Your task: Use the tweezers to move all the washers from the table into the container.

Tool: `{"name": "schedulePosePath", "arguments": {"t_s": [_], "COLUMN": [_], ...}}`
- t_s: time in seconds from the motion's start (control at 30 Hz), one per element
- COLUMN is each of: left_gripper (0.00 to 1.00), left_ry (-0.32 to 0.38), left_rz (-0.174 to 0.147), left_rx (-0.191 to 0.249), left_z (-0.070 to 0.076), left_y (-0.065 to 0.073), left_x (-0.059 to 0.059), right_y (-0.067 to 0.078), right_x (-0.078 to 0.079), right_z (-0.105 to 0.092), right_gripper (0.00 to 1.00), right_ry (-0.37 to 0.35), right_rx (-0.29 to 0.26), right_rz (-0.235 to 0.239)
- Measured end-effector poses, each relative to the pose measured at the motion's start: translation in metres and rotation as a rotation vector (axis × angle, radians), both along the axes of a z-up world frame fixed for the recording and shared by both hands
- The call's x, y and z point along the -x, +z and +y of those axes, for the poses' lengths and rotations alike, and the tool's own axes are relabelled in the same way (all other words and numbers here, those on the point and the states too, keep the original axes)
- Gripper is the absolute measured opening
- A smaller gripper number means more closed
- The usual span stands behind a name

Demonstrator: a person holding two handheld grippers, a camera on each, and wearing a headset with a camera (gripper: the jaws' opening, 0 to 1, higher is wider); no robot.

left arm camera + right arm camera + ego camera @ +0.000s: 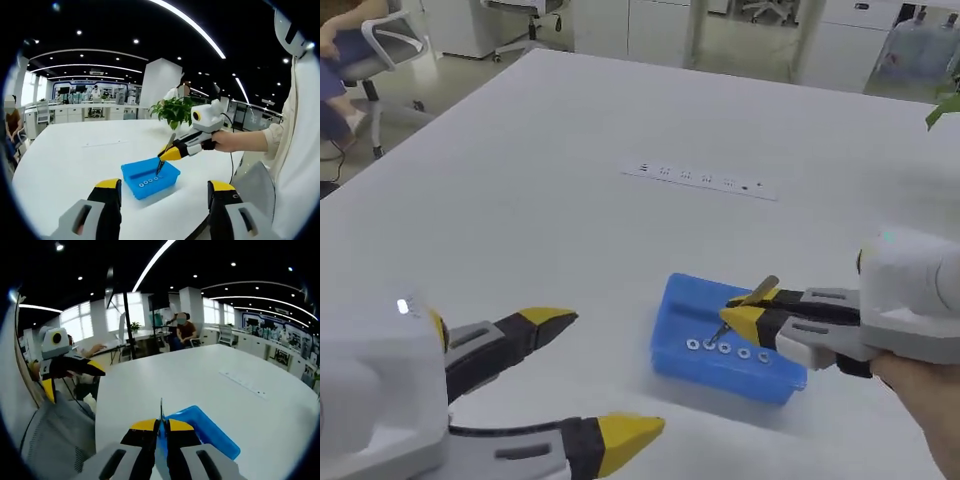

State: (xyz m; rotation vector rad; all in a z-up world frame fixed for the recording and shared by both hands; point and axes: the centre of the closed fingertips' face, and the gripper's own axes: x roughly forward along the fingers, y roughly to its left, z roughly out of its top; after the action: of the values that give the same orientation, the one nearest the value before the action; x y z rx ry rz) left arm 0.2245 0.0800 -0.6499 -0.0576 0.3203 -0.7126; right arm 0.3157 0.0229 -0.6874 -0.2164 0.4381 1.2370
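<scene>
A blue container (672, 300) stands on the white table, and several washers (724, 349) lie in a row inside it. My right gripper (748, 314) comes in from the right, shut on thin metal tweezers (722, 328). The tweezer tips point down into the container, just above the washers. My left gripper (595, 375) is open near the front left with nothing in it. From the left gripper view, the container (172, 174), washers (148, 182), tweezers (161, 165) and right gripper (170, 152) sit beyond my open left gripper (165, 187). In the right gripper view, the right gripper (161, 426) clamps the tweezers (161, 410) over the container (210, 435).
A flat socket strip (700, 180) is set into the table farther back. Office chairs (380, 45) stand off the far left edge. A potted plant (175, 111) is behind the table, and a person (182, 330) sits at another desk. The left gripper (75, 367) hangs off the table's near edge.
</scene>
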Motion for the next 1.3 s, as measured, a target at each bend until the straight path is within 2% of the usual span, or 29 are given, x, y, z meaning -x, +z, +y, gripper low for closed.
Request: {"name": "schedulePosePath", "arguments": {"t_s": [0.07,0.17,0.27,0.33,0.43,0.5,0.57,0.63,0.67,0.73,0.83,0.87,0.9,1.0,1.13,1.3], "left_gripper": [0.67,0.62,0.58,0.52,0.45,0.43,0.41,0.36,0.34,0.27,0.15,0.12,0.10,0.09,0.09,0.06], "left_ry": [-0.020,-0.052,-0.089,-0.138,-0.206,-0.230,-0.255,-0.301,-0.331,-0.364,-0.425,-0.453,-0.468,-0.497,-0.524,-0.566], "left_rz": [0.000,-0.003,-0.003,0.006,0.004,0.005,0.003,-0.003,-0.013,-0.018,-0.024,-0.021,-0.020,-0.011,0.000,0.006], "left_rx": [-0.006,-0.015,-0.005,-0.008,-0.046,-0.050,-0.061,-0.087,-0.118,-0.149,-0.171,-0.200,-0.219,-0.263,-0.277,-0.323], "left_z": [-0.005,-0.011,-0.020,-0.029,-0.041,-0.049,-0.054,-0.061,-0.064,-0.068,-0.075,-0.076,-0.076,-0.077,-0.079,-0.083], "left_y": [0.001,0.002,0.006,0.006,0.003,0.003,0.002,0.000,-0.002,-0.004,-0.005,-0.009,-0.012,-0.020,-0.023,-0.030], "left_x": [0.000,0.000,0.000,0.004,0.007,0.007,0.007,0.009,0.010,0.011,0.014,0.016,0.017,0.019,0.023,0.027], "right_y": [0.001,-0.004,-0.007,-0.010,-0.018,-0.027,-0.030,-0.033,-0.035,-0.037,-0.045,-0.049,-0.051,-0.054,-0.058,-0.055], "right_x": [0.010,0.024,0.035,0.046,0.060,0.069,0.076,0.083,0.087,0.093,0.100,0.103,0.108,0.113,0.117,0.116], "right_z": [-0.001,-0.002,-0.003,-0.003,-0.006,-0.009,-0.008,-0.007,-0.006,-0.005,-0.005,-0.006,-0.004,-0.001,-0.002,-0.003], "right_gripper": [0.03,0.03,0.03,0.03,0.03,0.03,0.03,0.03,0.03,0.03,0.03,0.03,0.03,0.03,0.03,0.03], "right_ry": [0.028,0.069,0.095,0.125,0.176,0.216,0.246,0.266,0.286,0.317,0.379,0.409,0.425,0.436,0.454,0.448], "right_rx": [0.001,0.033,0.050,0.061,0.115,0.181,0.203,0.213,0.225,0.250,0.334,0.371,0.382,0.377,0.407,0.405], "right_rz": [0.005,-0.008,-0.010,-0.007,-0.027,-0.057,-0.071,-0.076,-0.078,-0.101,-0.164,-0.190,-0.194,-0.188,-0.199,-0.200]}}
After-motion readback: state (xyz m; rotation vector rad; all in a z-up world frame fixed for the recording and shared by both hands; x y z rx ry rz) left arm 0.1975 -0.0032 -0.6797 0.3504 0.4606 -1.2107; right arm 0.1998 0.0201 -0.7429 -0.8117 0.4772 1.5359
